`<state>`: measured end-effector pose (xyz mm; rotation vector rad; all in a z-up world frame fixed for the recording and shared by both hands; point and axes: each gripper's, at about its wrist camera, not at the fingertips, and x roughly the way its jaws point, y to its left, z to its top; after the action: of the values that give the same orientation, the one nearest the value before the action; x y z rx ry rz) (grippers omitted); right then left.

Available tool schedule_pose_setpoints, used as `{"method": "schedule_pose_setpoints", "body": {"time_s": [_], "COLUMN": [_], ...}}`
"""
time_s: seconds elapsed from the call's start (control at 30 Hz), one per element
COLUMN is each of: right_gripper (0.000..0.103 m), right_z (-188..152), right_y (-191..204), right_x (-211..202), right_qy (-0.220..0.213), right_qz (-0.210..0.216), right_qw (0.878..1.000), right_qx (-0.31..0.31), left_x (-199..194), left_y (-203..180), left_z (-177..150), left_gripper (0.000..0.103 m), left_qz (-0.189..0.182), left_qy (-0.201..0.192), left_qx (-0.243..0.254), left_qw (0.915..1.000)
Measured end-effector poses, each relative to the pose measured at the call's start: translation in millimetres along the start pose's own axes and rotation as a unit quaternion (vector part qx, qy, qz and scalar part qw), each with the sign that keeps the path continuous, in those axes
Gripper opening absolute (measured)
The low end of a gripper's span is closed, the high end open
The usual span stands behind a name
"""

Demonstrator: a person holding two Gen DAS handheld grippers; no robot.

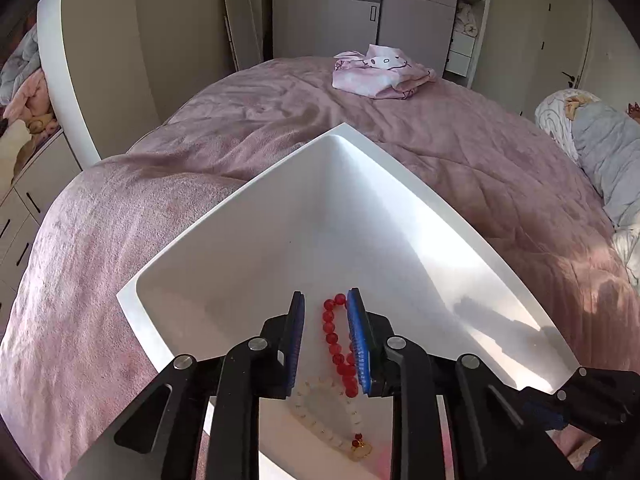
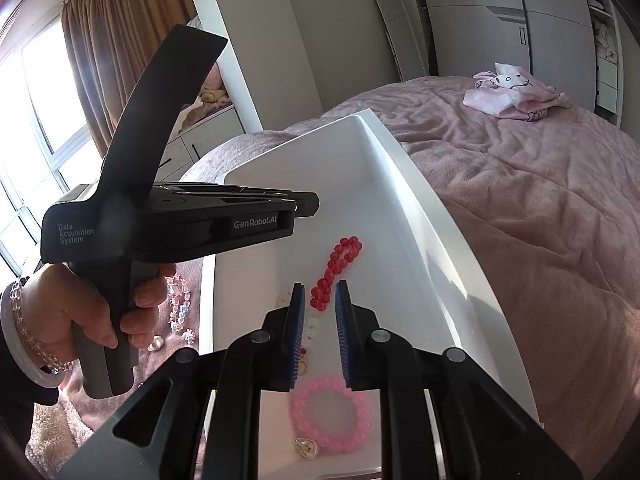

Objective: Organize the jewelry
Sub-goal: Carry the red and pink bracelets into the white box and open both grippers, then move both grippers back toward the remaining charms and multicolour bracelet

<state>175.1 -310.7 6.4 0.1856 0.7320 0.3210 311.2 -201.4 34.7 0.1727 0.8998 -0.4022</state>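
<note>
Our left gripper (image 1: 326,338) hangs spread over the white tray (image 1: 240,208) on the bed (image 1: 460,168), its fingers either side of the red bracelet (image 1: 338,350) lying inside. Our right gripper (image 2: 320,334) is spread too, above the pink bracelet (image 2: 332,416) in the tray.
</note>
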Motion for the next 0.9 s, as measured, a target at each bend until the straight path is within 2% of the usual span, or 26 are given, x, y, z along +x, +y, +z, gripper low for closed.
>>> {"method": "schedule_pose_setpoints", "body": {"time_s": [0.07,0.2,0.3,0.37,0.43,0.5,0.53,0.67,0.73,0.77,0.9], "right_gripper": [0.030,0.035,0.039,0.049,0.053,0.054,0.058,0.066,0.073,0.080,0.084], "right_z": [0.9,4.0,6.9,7.7,7.9,7.4,7.2,4.7,3.2,2.8,2.3], "right_y": [2.6,5.5,7.8,10.6,13.4,17.4,20.1,34.6,43.0,46.6,59.9], "right_x": [-5.6,-18.2,-28.2,-34.2,-39.3,-44.2,-46.5,-54.9,-57.3,-57.4,-55.3], "right_qy": [-0.009,-0.035,-0.060,-0.074,-0.084,-0.095,-0.100,-0.121,-0.129,-0.131,-0.133], "right_qz": [-0.004,0.000,0.001,0.000,-0.004,-0.005,-0.003,0.001,0.005,0.008,0.033], "right_qw": [1.000,0.999,0.998,0.997,0.996,0.995,0.995,0.991,0.990,0.989,0.988], "right_qx": [-0.004,-0.008,-0.011,-0.015,-0.019,-0.025,-0.029,-0.049,-0.058,-0.062,-0.066], "left_x": [-9.0,-35.5,-56.6,-71.6,-87.2,-100.5,-107.5,-132.6,-142.6,-146.4,-160.4], "left_y": [5.6,14.8,20.0,23.8,27.5,30.5,32.1,42.3,49.2,52.6,66.0], "left_z": [1.5,2.8,2.0,0.2,-3.7,-8.8,-11.9,-27.9,-37.3,-41.9,-61.2], "left_gripper": [0.029,0.042,0.044,0.052,0.057,0.060,0.066,0.074,0.084,0.086,0.087], "left_qz": [0.004,0.004,0.005,0.008,0.011,0.016,0.019,0.032,0.041,0.045,0.055], "left_qy": [-0.010,-0.035,-0.049,-0.062,-0.076,-0.082,-0.085,-0.098,-0.098,-0.096,-0.093], "left_qx": [-0.004,-0.010,-0.011,-0.014,-0.012,-0.007,-0.006,0.002,0.002,0.001,-0.002], "left_qw": [0.9999,0.9993,0.9987,0.9979,0.9970,0.9965,0.9962,0.9947,0.9943,0.9943,0.9941]}}
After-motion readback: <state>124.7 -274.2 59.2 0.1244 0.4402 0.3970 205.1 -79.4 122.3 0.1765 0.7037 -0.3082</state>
